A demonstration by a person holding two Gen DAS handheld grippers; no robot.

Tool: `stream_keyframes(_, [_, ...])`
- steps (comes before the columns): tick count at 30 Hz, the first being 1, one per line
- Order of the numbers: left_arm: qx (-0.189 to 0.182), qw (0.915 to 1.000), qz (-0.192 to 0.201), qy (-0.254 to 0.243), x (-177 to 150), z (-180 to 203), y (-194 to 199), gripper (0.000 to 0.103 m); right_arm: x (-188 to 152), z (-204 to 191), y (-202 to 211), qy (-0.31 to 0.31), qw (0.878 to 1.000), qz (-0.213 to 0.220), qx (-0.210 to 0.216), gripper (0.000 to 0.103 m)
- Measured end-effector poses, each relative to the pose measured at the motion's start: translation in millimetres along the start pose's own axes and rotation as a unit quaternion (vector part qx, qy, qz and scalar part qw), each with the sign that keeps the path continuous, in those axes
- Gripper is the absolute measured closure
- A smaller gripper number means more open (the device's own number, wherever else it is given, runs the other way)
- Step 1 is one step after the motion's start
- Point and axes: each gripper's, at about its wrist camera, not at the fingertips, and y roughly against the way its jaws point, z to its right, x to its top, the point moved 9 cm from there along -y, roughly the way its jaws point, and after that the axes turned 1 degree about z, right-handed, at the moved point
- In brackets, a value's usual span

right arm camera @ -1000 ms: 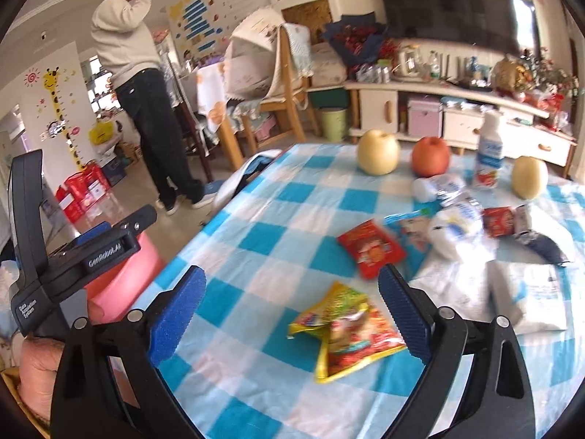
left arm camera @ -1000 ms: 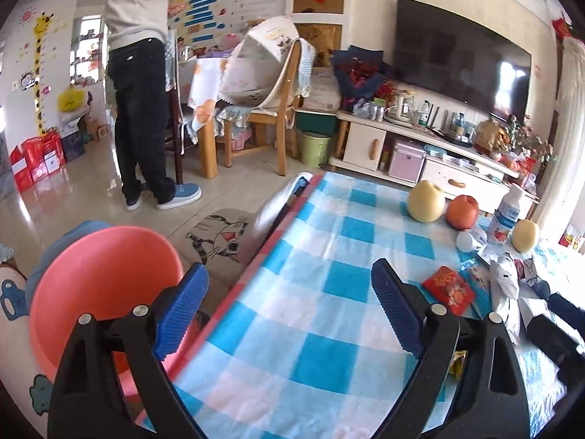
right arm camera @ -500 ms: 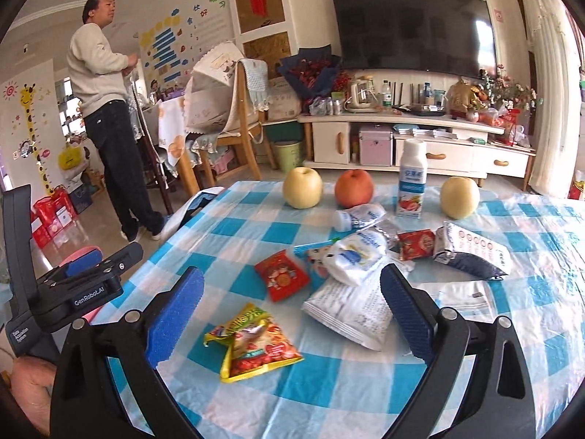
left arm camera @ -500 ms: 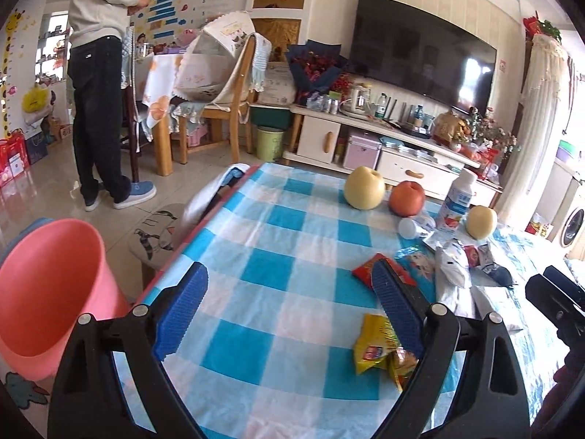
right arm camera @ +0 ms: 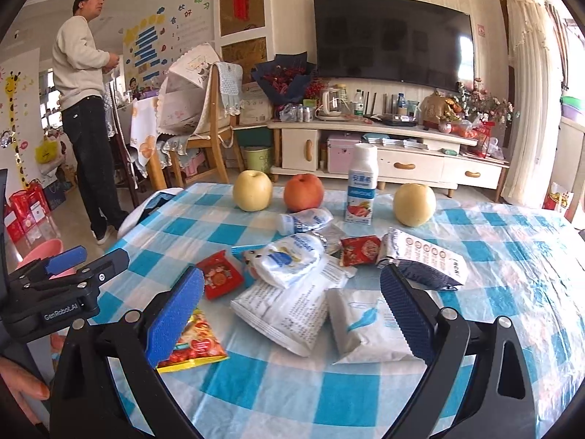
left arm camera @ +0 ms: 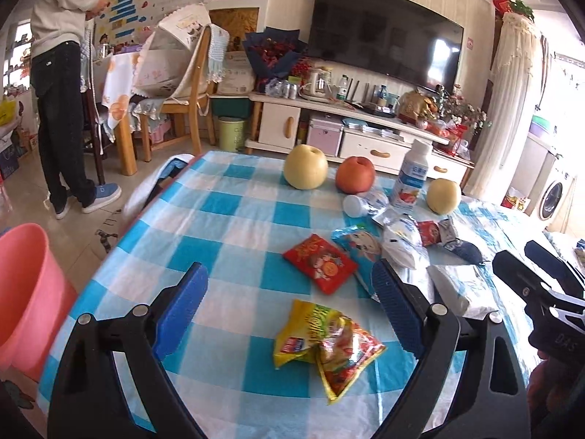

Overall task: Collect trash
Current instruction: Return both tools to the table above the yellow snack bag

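Snack wrappers lie scattered on the blue-checked tablecloth [left arm camera: 234,219]. A crumpled yellow-and-red wrapper [left arm camera: 325,344] lies nearest, just ahead of my left gripper [left arm camera: 289,300], which is open and empty above the cloth. The same yellow wrapper [right arm camera: 192,344] sits partly behind the right gripper's left finger. Beyond it are a red packet [left arm camera: 320,261], a white pouch [right arm camera: 289,259], a large white bag [right arm camera: 285,311] and a white packet with a blue bird [right arm camera: 365,323]. My right gripper [right arm camera: 292,307] hangs open over the white bags, holding nothing.
A pink bucket [left arm camera: 25,292] stands on the floor left of the table. Two yellow pears [right arm camera: 253,190], a red apple [right arm camera: 303,192] and a yoghurt bottle [right arm camera: 362,190] stand at the table's far side. A person [right arm camera: 87,109] stands by a wooden chair [right arm camera: 208,117].
Both grippers have swung right, from the table's left edge and the bucket toward the wrappers, and closer to them. The person at the back has shifted slightly.
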Motion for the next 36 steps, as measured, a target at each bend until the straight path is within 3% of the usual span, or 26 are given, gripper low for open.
stream_keyframes(17, [-0.035, 0.9982, -0.048, -0.006, -22, 48, -20, 0.011, 3, 70, -8, -0.014, 0.998, 0.000, -0.056, 0.007])
stream_keyframes(28, [-0.005, 0.9968, -0.079, 0.013, -48, 51, -27, 0.011, 5, 116, -40, -0.010, 0.996, -0.028, -0.080, 0.007])
stream_keyframes(36, [0.000, 0.9921, -0.114, 0.051, -66, 47, -44, 0.011, -9, 186, -84, -0.118, 0.986, -0.093, -0.074, 0.007])
